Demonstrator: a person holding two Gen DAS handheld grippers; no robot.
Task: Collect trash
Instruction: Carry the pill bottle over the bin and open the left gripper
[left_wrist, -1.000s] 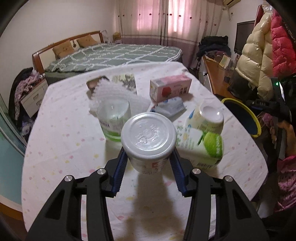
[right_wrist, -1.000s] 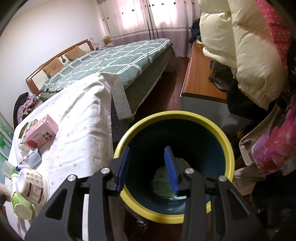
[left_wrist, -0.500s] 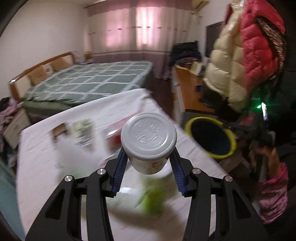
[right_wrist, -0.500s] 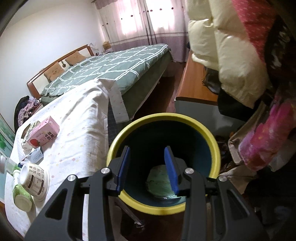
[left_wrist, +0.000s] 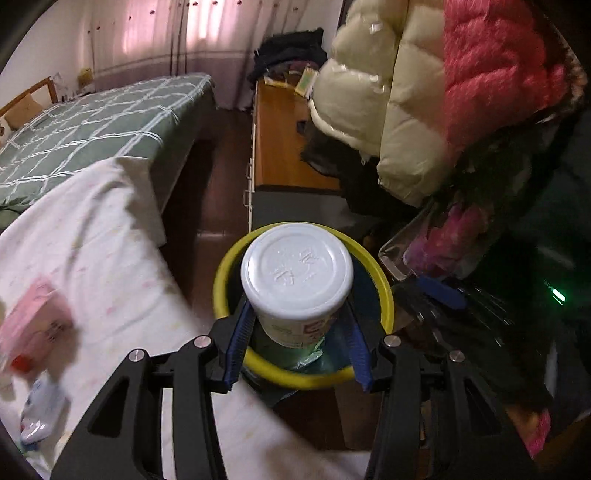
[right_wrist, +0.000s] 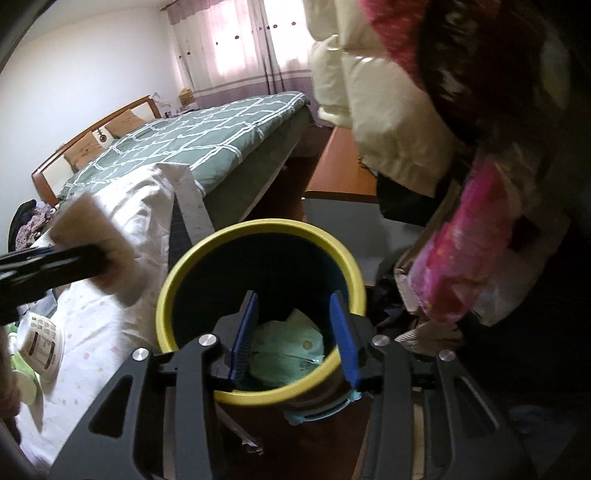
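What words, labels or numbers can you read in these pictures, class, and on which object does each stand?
None can be read.
White cup in the left gripper: embossed base characters and red side label, illegible.
White bottle on the table: dark print, too small.
Pink carton: blurred.

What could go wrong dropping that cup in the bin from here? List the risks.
1. The white cup, clamped in the left gripper, looks lined up over the near part of the yellow-rimmed bin; released early, it may clip the rim and bounce out.
2. The right gripper hangs open over the same bin mouth, so the two could collide.
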